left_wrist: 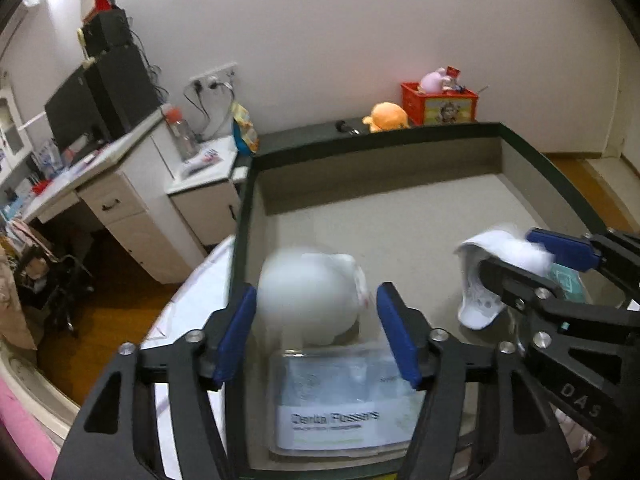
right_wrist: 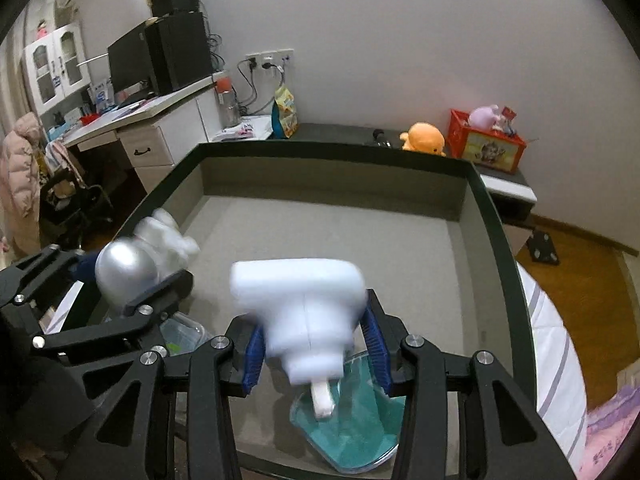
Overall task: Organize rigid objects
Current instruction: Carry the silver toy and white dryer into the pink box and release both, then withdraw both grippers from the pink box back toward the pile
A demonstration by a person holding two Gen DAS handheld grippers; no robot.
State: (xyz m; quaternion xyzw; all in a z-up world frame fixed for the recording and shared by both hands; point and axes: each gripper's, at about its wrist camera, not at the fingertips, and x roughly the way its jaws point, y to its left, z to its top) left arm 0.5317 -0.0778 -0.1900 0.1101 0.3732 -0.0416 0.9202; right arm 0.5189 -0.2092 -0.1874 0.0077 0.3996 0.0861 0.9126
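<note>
White hard-plastic figurine (left_wrist: 308, 296) sits between left gripper (left_wrist: 316, 332) blue pads; jaws part-open, gap visible, contact uncertain. Right gripper (right_wrist: 316, 348) brackets white showerhead-like piece (right_wrist: 304, 312), grip likewise unclear. Both look light, stiff, slick: take narrow waist. Ahead: open grey tray floor (right_wrist: 360, 232); dark rim walls bound it. Floss box (left_wrist: 340, 412) directly below.

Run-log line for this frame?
left gripper: open, white figurine between | right gripper: open, white object between | both over grey tray

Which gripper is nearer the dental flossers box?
Left. The left gripper hangs right above the dental flossers box; the right gripper is off to the side, over a teal container.
</note>
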